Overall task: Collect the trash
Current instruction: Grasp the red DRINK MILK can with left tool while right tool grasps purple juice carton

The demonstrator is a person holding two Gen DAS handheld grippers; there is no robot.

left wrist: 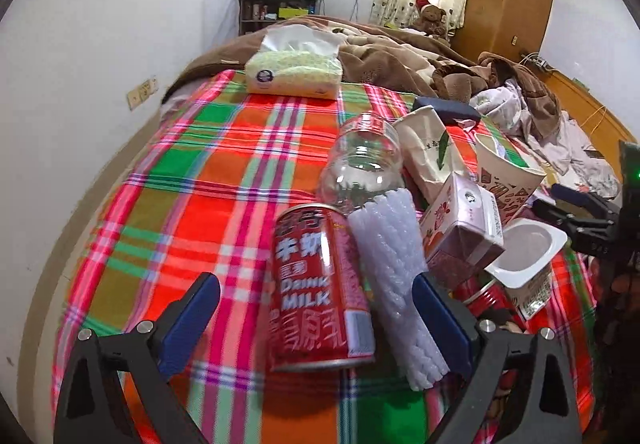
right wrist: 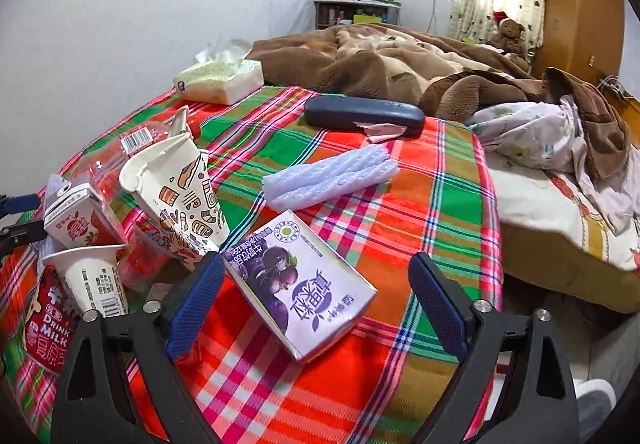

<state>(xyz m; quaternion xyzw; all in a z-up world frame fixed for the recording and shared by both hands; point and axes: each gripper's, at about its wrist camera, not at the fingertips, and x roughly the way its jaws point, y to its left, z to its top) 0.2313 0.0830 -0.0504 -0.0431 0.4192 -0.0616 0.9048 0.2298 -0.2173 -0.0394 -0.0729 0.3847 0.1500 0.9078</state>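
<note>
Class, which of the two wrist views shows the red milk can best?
The left wrist view. There the red milk can lies whole on the plaid cloth, label readable, between the open left gripper fingers. In the right wrist view the can sits at the left edge, mostly hidden behind a yogurt cup.

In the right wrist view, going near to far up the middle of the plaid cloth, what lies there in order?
Purple grape drink carton → pale ribbed plastic foam bundle → dark oblong glasses case → rumpled brown blanket.
</note>
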